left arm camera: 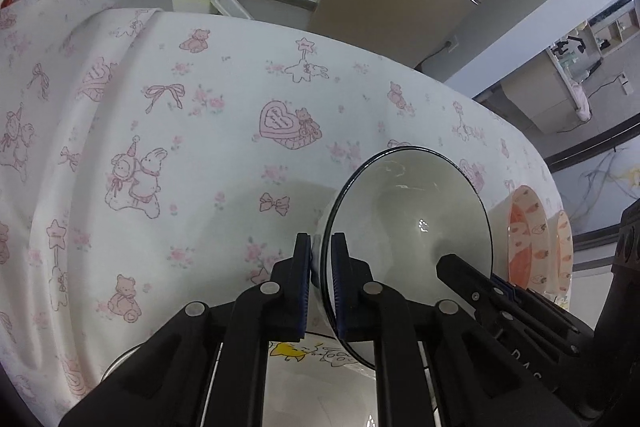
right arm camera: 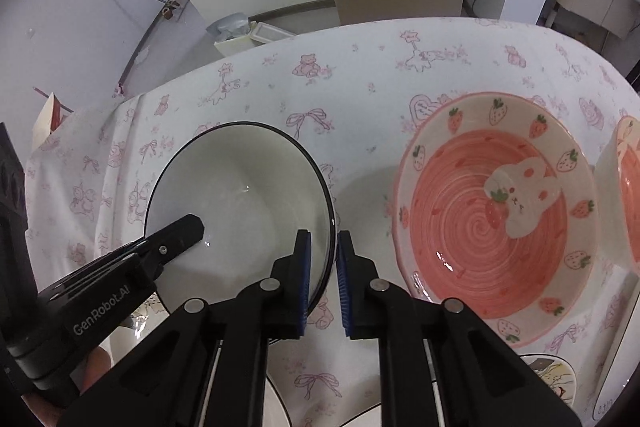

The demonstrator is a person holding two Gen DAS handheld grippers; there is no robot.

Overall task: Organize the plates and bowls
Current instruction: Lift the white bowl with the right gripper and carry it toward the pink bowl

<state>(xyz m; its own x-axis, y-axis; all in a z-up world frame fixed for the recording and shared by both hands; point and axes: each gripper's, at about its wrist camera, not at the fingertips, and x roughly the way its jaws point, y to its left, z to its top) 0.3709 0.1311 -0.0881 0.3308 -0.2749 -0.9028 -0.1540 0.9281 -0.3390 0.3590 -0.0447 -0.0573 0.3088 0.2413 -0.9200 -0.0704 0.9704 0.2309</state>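
Two grippers clamp the black-rimmed white bowl (right arm camera: 240, 195) above the printed tablecloth (left arm camera: 200, 107): left gripper (left arm camera: 321, 259) pinches its left rim, right gripper (right arm camera: 323, 259) its right rim, beside the strawberry plate (right arm camera: 492, 203).

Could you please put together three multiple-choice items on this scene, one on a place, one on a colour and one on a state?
1. Where does the pink strawberry plate lie relative to the white bowl in the right wrist view?
A. to its right
B. to its left
C. inside it

2. What colour is the bowl's rim line?
A. gold
B. red
C. black

3. How is the bowl held?
A. by neither gripper
B. by the left gripper and the right gripper, on opposite rim sides
C. by one gripper

Answers: 1 A, the plate sits right of the bowl. 2 C, a thin dark line edges it. 3 B, each pair of pads brackets the rim.
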